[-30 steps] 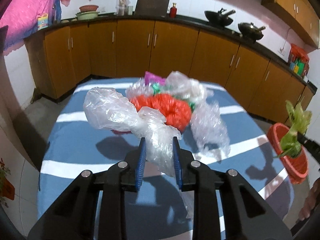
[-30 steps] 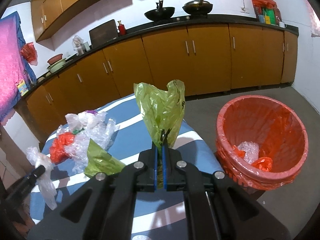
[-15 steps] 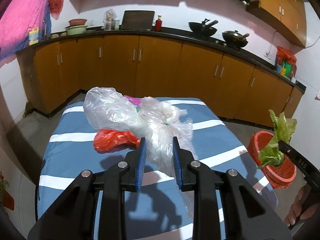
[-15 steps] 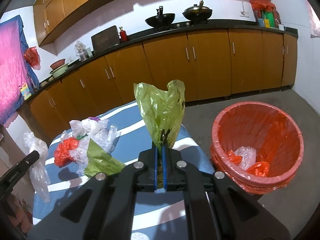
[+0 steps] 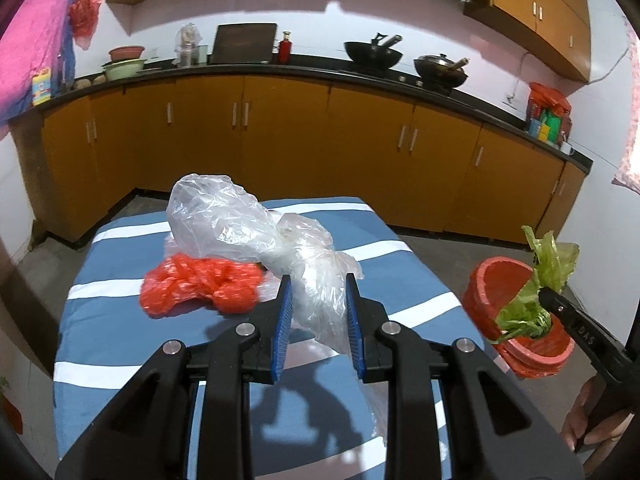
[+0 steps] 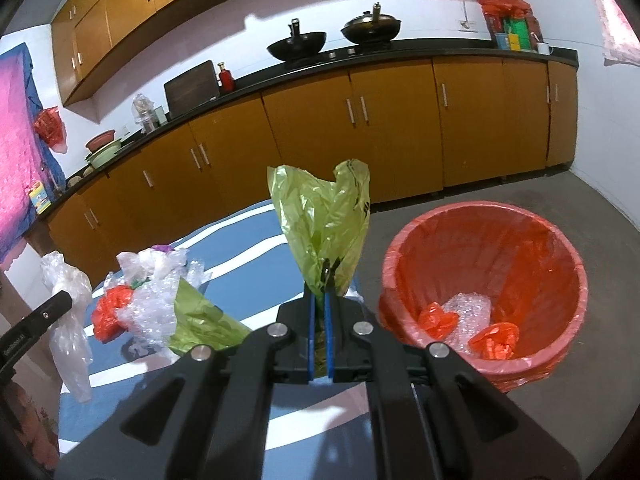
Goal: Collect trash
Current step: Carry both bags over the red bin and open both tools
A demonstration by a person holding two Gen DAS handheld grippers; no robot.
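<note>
Stretching across both views, the tabletop wears a blue cloth with white stripes, and behind it runs a line of orange cabinets under a dark counter carrying two woks. Beside the tabletop, on the floor, stands the trash bin, lined in red plastic, with crumpled red scraps and a piece of bubble wrap lying in its bottom. On the cloth sits a heap of leftover trash: a red bag, clear wrap, bubble wrap and a green bag lying flat. The left claw has its blue pads partly closed around a clear plastic bag, which bulges up above the pads and trails down below them, lifted above the tabletop. The right claw is pinched nearly fully closed on a green plastic bag, which stands upright above the pads, held over the tabletop's edge just beside the bin. A hand grips the right claw's handle at the frame's lower corner.
</note>
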